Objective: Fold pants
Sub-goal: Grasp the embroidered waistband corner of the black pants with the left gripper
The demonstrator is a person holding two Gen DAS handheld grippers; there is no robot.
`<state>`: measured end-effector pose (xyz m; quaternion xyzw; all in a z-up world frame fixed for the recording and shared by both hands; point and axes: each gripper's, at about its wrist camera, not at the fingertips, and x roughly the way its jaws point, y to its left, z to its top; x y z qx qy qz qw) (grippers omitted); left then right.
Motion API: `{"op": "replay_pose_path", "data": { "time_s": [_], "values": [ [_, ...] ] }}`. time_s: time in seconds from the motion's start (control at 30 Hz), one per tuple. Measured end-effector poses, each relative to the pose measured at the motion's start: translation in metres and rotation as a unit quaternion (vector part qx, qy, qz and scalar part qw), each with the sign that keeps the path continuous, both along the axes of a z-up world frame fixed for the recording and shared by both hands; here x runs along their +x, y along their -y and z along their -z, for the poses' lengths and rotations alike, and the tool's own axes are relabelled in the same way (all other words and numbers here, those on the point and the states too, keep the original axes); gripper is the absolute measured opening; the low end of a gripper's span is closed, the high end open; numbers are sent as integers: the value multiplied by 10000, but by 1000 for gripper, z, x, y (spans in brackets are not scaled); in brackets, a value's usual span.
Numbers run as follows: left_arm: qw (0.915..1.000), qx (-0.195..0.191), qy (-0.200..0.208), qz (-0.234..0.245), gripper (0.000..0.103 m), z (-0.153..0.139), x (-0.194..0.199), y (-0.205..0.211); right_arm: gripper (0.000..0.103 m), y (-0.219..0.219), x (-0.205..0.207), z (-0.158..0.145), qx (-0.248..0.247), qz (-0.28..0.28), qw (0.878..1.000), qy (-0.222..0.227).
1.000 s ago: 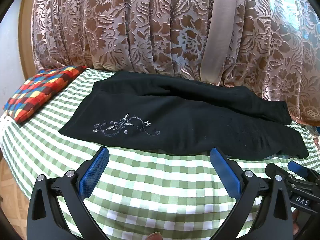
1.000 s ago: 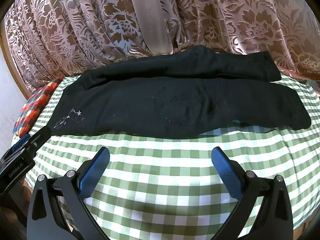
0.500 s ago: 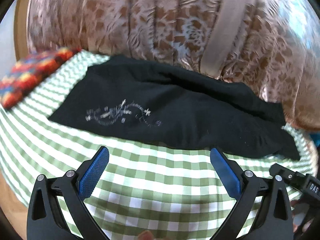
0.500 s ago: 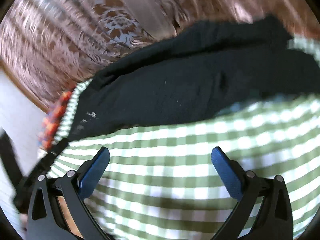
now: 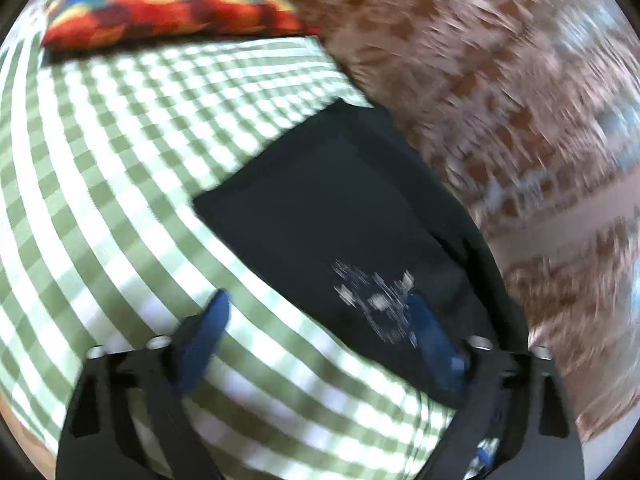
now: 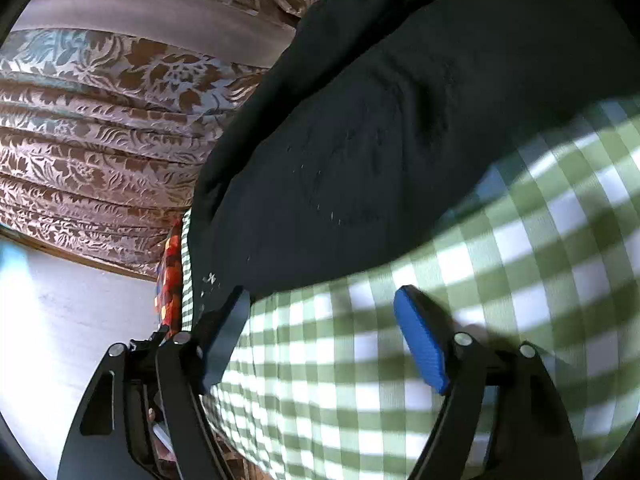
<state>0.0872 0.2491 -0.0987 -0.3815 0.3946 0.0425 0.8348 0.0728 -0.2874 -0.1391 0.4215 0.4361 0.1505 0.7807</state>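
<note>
Black pants (image 5: 328,216) with a small white embroidered motif (image 5: 376,296) lie flat on the green-and-white checked tablecloth (image 5: 120,152). My left gripper (image 5: 320,308) hovers over the pants' near edge close to the motif; its jaws are closing and nothing is pressed between the blue pads, though the view is blurred. In the right wrist view the pants (image 6: 400,120) fill the upper middle. My right gripper (image 6: 322,300) sits just short of their near edge over the checked cloth (image 6: 440,320), jaws closing with only cloth below them.
A multicoloured checked cushion (image 5: 168,4) lies at the far end of the table, also seen as a sliver of cushion (image 6: 170,280). A brown floral curtain (image 5: 500,100) hangs behind the table, curtain (image 6: 100,140). The other gripper's black body (image 6: 132,400) shows at the lower left.
Both grippers rolled and dropped closer to the pants. The left one swung toward the embroidered end. Both pairs of jaws have narrowed from their widest.
</note>
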Motion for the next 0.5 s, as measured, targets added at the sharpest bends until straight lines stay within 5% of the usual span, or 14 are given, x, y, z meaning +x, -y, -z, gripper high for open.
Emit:
{"op": "replay_pose_path", "data": {
  "time_s": [0.1,0.27,0.3,0.4,0.5],
  "values": [
    [9978,-597,-157,-238,59,18,14,-24,62,0,14,5,-86,24,10000,-33],
    [9976,-463,-197,-485,23,29,28,-32,38,1,27,8,-381,24,9993,-36],
    [9974,-404,-271,-530,8,31,30,-32,30,1,28,8,-458,26,9989,-50],
    [9974,-388,-201,-577,5,31,28,-35,8,4,26,9,-593,54,9982,-87],
    [9986,-113,-55,-508,5,18,16,-30,7,5,17,4,-626,-27,9980,-7]
  ]
}}
